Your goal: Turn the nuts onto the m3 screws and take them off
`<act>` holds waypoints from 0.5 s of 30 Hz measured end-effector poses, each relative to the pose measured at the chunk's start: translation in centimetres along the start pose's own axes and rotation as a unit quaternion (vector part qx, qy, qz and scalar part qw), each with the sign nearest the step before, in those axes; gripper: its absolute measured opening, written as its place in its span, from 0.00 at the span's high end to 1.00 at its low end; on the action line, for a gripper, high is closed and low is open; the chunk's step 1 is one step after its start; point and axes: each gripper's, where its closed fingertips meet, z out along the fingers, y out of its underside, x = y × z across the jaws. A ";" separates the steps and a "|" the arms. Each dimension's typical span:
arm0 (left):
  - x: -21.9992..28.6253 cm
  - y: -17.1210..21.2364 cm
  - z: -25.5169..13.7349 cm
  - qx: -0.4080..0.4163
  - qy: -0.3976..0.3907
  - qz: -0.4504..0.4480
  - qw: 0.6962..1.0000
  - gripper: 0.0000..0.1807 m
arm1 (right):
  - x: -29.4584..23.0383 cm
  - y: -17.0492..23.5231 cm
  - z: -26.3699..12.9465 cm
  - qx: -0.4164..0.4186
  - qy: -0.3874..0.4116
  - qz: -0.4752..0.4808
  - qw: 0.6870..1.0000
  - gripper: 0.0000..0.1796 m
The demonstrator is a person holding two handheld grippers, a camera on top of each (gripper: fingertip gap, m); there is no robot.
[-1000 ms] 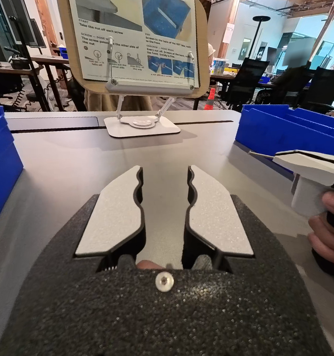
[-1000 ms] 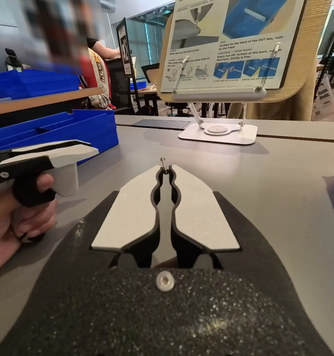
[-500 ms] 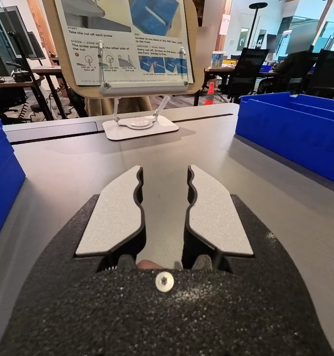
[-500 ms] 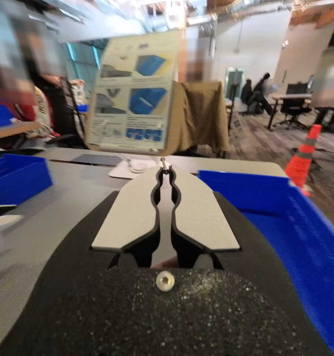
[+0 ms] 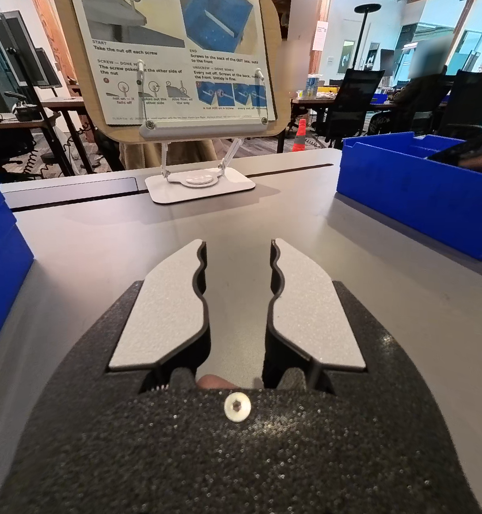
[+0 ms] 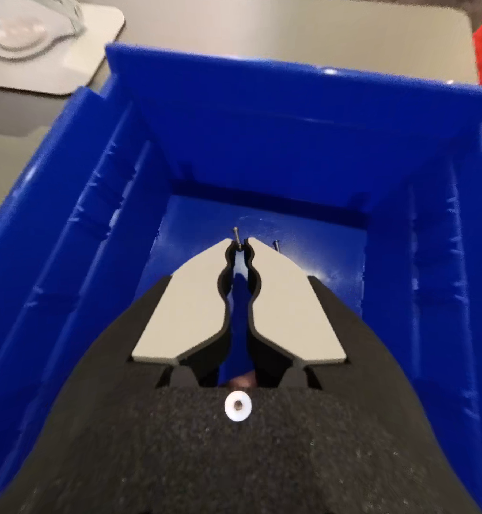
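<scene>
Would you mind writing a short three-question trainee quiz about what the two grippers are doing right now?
1. True or false: the left gripper holds a nut.
2. What is pinched at the tips of the right gripper?
3. Over what is the right gripper pointing: A) the sign stand, B) the blue bin, C) the bare table?

Key
1. False; it is open and empty.
2. A small screw.
3. B; another screw lies on the bin floor.

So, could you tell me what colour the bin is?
Blue bin, clearest in the right wrist view.
</scene>
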 end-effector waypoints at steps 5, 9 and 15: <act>0.0 0.1 0.1 -0.003 0.002 0.000 1.000 0.76 | 0.4 1.3 1.4 -0.037 0.003 0.011 0.999 0.97; 0.2 0.1 0.1 -0.006 0.005 0.002 1.000 0.76 | 0.5 2.7 2.0 -0.057 0.000 0.010 0.998 0.97; 0.4 0.2 0.2 -0.008 0.004 0.013 1.000 0.76 | 0.8 2.1 1.1 -0.061 0.006 0.001 0.998 0.90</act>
